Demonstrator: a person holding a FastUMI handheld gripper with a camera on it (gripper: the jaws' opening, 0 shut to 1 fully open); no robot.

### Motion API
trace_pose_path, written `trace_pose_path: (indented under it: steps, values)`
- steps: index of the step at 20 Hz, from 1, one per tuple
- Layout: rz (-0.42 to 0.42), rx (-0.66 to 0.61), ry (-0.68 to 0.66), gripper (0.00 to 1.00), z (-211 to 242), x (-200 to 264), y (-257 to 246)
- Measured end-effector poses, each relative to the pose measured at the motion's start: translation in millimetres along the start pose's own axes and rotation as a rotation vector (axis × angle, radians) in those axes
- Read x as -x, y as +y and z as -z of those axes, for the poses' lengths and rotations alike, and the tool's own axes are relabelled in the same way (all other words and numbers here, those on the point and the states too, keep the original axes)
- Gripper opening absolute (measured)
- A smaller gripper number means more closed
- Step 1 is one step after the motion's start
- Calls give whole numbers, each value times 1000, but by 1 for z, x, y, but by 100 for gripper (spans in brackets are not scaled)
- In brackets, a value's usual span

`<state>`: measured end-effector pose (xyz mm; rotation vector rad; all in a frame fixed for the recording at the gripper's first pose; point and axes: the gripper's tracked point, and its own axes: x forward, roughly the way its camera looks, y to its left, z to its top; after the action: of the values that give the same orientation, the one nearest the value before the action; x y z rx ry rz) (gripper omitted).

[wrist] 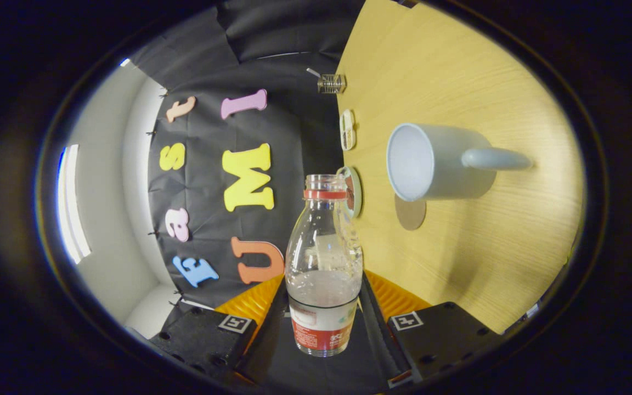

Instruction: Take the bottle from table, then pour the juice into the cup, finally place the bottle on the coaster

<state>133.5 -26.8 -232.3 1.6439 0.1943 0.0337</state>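
Observation:
My gripper (324,329) is shut on a clear plastic bottle (324,258), both fingers pressing on its labelled lower half. The bottle has a red neck ring, no cap on its open mouth, and some pale liquid inside. The view is rolled about a quarter turn, so the wooden table (458,82) stands on edge to the right and the bottle lies roughly level with it. A white cup (436,162) with a handle stands on the table ahead and right of the bottle's mouth, apart from it. A flat brown round coaster (410,213) lies beside the cup's base.
A round disc with a reddish face (353,192) sits just behind the bottle's mouth, and a second small round piece (347,130) lies farther along the table's far edge. A small wire basket (331,83) stands at the far end.

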Motion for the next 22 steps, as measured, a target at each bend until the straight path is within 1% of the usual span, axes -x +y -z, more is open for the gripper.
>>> trace_pose_path:
  steps: [6,9,11,13,17,22]
  values:
    - [2,-43,-2,77,-1,3,7]
    - [17,-46,9,77,0,4,7]
    - [29,-83,9,77,-1,3,10]
    - [25,-117,17,77,-1,4,16]
    - [11,-107,22,77,0,6,29]
    - [6,-143,36,77,-2,8,33]
